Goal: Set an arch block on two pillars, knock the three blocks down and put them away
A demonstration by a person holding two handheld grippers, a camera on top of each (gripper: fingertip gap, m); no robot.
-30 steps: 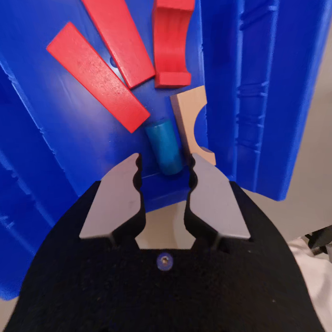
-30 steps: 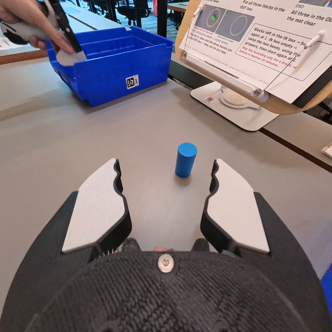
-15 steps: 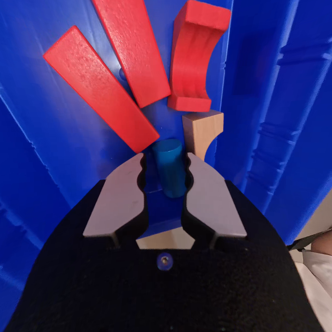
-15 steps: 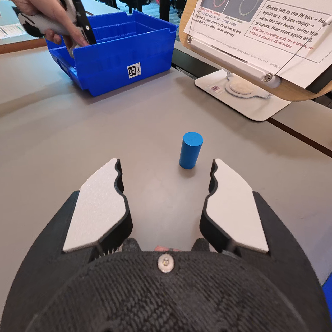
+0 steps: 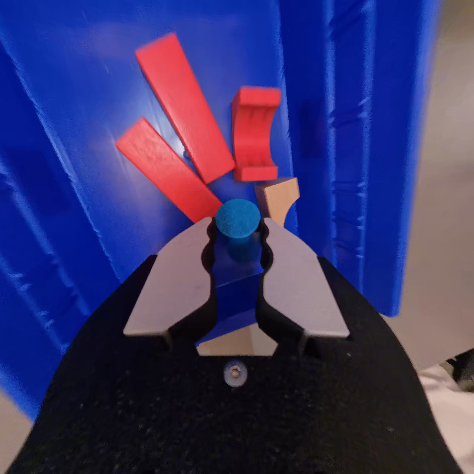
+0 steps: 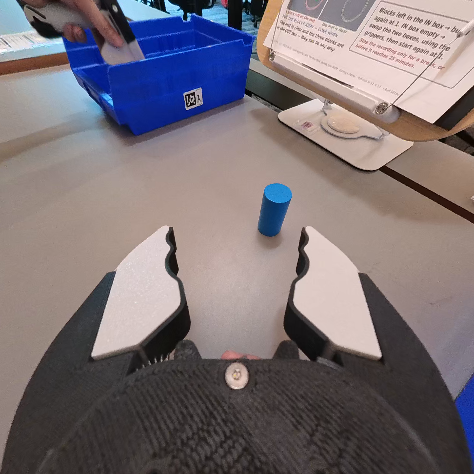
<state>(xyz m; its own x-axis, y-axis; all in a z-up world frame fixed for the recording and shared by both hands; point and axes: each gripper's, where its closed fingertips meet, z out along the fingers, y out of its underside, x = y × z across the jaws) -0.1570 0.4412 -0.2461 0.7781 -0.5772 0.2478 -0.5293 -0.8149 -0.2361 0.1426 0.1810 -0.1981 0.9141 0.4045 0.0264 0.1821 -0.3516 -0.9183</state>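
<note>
In the left wrist view my left gripper [image 5: 237, 225] is shut on a teal-blue cylinder [image 5: 238, 223] and holds it over the floor of a blue bin [image 5: 77, 128]. Below it lie two red planks [image 5: 184, 107], a red arch block [image 5: 255, 133] and a tan arch block [image 5: 278, 200]. In the right wrist view my right gripper [image 6: 237, 230] is open and empty above the grey table [image 6: 102, 205]. A blue cylinder [image 6: 274, 209] stands upright just ahead of its fingertips, toward the right finger. The left gripper [image 6: 120, 48] also shows far off inside the blue bin [image 6: 174, 84].
A paper sheet on a wooden board [image 6: 372, 46] with a white stand base [image 6: 346, 133] stands at the right rear of the table. A person's hand [image 6: 84, 25] holds the left gripper. A blue edge [image 6: 465, 415] shows at the right border. Tip to tip, the grippers are about 40 centimeters apart. Measured from the fingertips, the red arch block [image 5: 255, 133] is 7 centimeters or so from the left gripper and 40 centimeters from the right.
My left gripper moved down around the teal-blue cylinder, shut on it and lifted it off the bin floor. My right gripper stayed open and shifted slightly relative to the standing cylinder.
</note>
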